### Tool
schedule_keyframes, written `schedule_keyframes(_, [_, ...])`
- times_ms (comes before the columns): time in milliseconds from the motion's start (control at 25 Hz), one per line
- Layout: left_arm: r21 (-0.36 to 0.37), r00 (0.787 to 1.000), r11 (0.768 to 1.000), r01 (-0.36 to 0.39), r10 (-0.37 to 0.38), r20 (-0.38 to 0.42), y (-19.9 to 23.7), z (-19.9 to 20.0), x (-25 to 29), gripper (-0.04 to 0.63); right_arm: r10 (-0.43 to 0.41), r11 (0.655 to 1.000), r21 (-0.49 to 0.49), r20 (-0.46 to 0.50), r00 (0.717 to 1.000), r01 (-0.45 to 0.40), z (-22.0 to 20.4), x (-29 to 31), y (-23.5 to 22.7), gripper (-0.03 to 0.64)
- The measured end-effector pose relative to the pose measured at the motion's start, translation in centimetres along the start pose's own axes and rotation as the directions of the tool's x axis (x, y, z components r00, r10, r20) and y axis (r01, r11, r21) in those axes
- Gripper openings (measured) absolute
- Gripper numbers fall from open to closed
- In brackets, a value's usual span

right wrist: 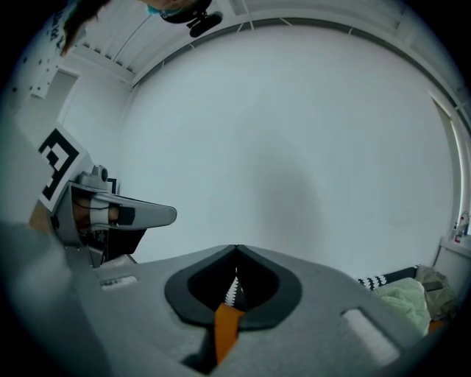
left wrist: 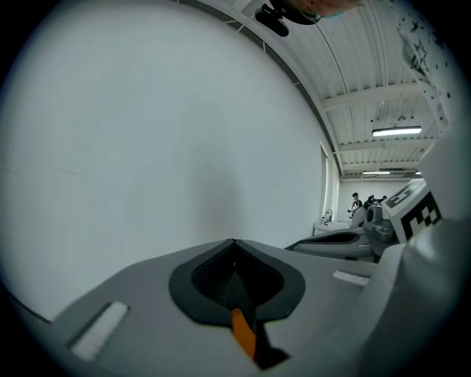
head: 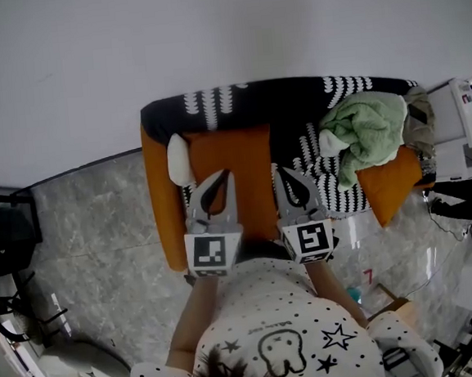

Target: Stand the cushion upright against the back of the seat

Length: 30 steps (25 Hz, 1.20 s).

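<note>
We see the square orange fabric cushion (head: 245, 154) at the middle of the orange upholstered seat (head: 160, 207). Its 12 o'clock edge meets the black-and-white patterned throw (head: 294, 96) draped over the back. From above we cannot tell whether it lies flat or leans. The left gripper (head: 227, 176) and right gripper (head: 278, 173) hover over its 6 o'clock half, jaws clenched on nothing. At 2 o'clock a crumpled green towel (head: 366, 127) partly hides a second orange cushion (head: 388, 191).

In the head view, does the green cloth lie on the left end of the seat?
No, the green cloth lies in a heap at the right end of the seat.
</note>
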<state>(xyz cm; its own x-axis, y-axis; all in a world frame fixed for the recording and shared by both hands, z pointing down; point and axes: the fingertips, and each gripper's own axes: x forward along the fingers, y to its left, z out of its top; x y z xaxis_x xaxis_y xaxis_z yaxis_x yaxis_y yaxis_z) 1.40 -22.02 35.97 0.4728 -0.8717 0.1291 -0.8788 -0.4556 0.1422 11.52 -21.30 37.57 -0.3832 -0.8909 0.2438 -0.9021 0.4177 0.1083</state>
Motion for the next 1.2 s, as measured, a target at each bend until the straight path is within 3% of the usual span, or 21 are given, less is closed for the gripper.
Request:
schedule_keyframes(280, [0.011, 0.999, 0.999, -0.045, 0.045, 0.01, 0.8, -0.2, 0.0, -0.005, 0.024, 1.0, -0.009, 0.026, 0.999, -0.024, 0.2, 1.2, -0.9, -0.005])
schedule_keyframes(440, [0.005, 0.995, 0.995, -0.1, 0.101, -0.029, 2.7, -1.8, -0.2, -0.006, 0.064, 0.998, -0.013, 0.02, 0.998, -0.064, -0.1, 1.8, 0.2, -0.005])
schedule_keyframes(680, [-0.003, 0.991, 0.992, -0.126, 0.126, -0.05, 5.2, -4.7, 1.5, -0.004, 0.09, 0.996, 0.011, -0.007, 0.996, -0.09, -1.4, 2.0, 1.3, -0.005])
schedule_keyframes(720, [-0.01, 0.991, 0.992, -0.125, 0.124, -0.056, 5.6, -5.5, 2.0, 0.005, 0.094, 0.995, 0.015, -0.015, 0.995, -0.094, -1.8, 2.0, 1.3, -0.005])
schedule_keyframes(800, [-0.027, 0.991, 0.992, -0.12, 0.118, -0.062, 6.4, -7.1, 3.3, 0.133, 0.1, 0.995, 0.022, -0.028, 0.995, -0.1, -2.6, 2.3, 1.3, -0.005])
schedule_keyframes(840, [-0.035, 0.991, 0.992, -0.121, 0.118, -0.059, 6.9, -7.9, 4.0, 0.146, 0.102, 0.994, 0.028, -0.029, 0.994, -0.101, -2.9, 2.5, 1.2, -0.005])
schedule_keyframes(1200, [-0.069, 0.971, 0.973, -0.221, 0.214, -0.103, 12.7, -15.7, 8.6, 0.146, 0.084, 0.994, 0.079, -0.049, 0.995, -0.08, -7.2, 3.6, 1.0, -0.005])
